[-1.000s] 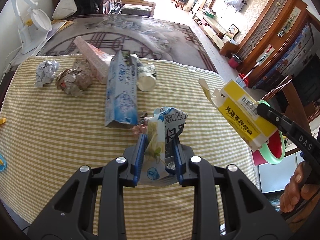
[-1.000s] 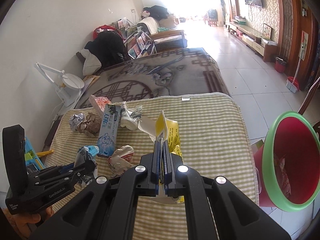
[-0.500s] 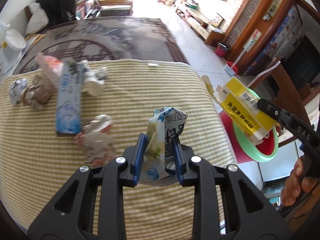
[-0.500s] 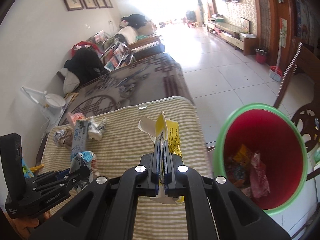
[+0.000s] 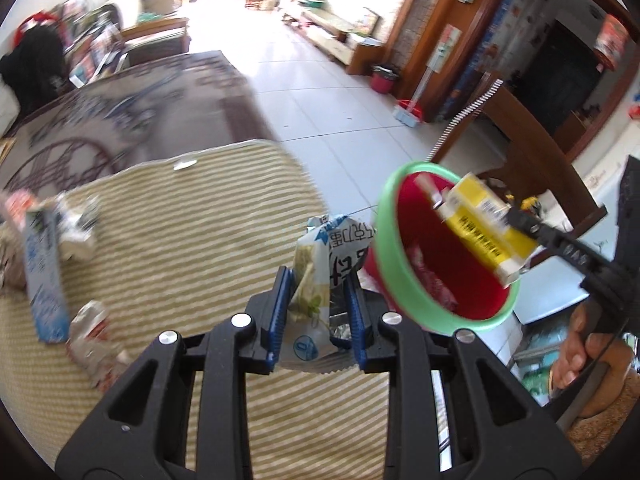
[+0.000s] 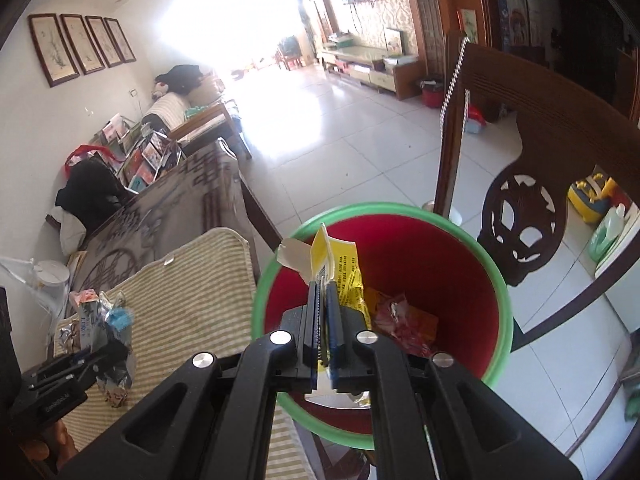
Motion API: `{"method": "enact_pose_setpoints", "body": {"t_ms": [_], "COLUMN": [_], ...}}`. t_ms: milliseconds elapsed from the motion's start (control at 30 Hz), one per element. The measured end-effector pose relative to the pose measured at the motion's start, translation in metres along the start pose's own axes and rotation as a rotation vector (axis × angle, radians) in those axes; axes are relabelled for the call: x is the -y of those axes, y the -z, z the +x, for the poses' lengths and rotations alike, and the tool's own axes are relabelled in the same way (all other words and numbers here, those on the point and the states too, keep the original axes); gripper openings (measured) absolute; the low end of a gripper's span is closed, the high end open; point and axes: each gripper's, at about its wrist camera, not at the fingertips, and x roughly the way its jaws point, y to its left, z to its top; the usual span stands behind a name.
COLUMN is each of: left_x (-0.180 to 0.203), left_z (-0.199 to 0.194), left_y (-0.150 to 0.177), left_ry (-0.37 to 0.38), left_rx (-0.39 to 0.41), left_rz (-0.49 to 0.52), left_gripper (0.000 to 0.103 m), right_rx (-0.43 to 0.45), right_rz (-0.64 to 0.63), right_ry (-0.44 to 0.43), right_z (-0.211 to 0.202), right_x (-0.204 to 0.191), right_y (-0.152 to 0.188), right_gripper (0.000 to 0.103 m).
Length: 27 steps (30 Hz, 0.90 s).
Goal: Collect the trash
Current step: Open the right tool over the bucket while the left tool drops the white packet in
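Yellow box (image 6: 344, 280) over the mouth of the red bin (image 6: 460, 264), between the right gripper (image 6: 322, 320) pads, jaws just easing apart; crumpled snack wrapper (image 5: 320, 280) clamped in the left gripper (image 5: 318, 312) above the striped cloth's (image 5: 192, 216) bin-side edge; blue carton (image 5: 44, 280) near the far-left edge.

Both hands have swung away from the bench toward the red bin with the green rim (image 6: 380, 276). A second ago the right gripper (image 6: 323, 320) was over the striped cloth (image 6: 192, 292); now it hangs over the open bin, and the yellow box (image 6: 340, 268) sits above the trash inside. Its jaws have just been opening a little, with the box between them. The left gripper (image 5: 318, 292) with its snack bag (image 5: 320, 268) has come from the middle of the cloth to its edge, right beside the bin.
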Motion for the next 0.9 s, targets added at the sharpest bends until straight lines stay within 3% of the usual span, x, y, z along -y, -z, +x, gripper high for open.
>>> {"method": "enact_pose_setpoints", "body": {"t_ms": [33,67,100,300,467,500,567,700,767,900], "left_x": [0.006,0.015,0.023,0.068,0.108,0.114,0.122,0.116,0.107,0.084], "left_z": [0.002,0.005,0.007,0.028,0.050,0.052,0.055,0.039,0.023,0.001], "left_y": [-0.003,-0.008,-0.013,-0.033,-0.046,-0.047,-0.051,-0.051,-0.042,-0.017], "left_ry": [0.013,0.034,0.054,0.194,0.266,0.272,0.271,0.284,0.267,0.231], "left_rx": [-0.001,0.000,0.002,-0.028,-0.051,-0.049,-0.042,0.007,0.042,0.057], "left_rz": [0.011,0.028,0.046,0.128,0.201,0.211,0.220,0.199,0.202,0.194], "left_gripper": [0.026,0.026,0.026,0.026,0.027,0.030,0.060,0.069,0.079,0.083], "right_rx": [-0.008,-0.003,0.014,0.087,0.110,0.110,0.112,0.121,0.119,0.113], "right_rz": [0.013,0.045,0.069,0.148,0.219,0.226,0.241,0.254,0.251,0.220], "right_ry": [0.015,0.030,0.035,0.097,0.156,0.167,0.184,0.195,0.188,0.155], "right_z": [0.001,-0.001,-0.005,-0.035,-0.057,-0.060,-0.067,-0.073,-0.071,-0.061], "right_x": [0.005,0.013,0.018,0.049,0.075,0.078,0.082,0.081,0.075,0.054], "right_y": [0.000,0.001,0.003,0.012,0.023,0.025,0.031,0.036,0.036,0.030], "right_gripper": [0.015,0.036,0.043,0.044,0.045,0.045,0.045,0.046,0.047,0.050]}}
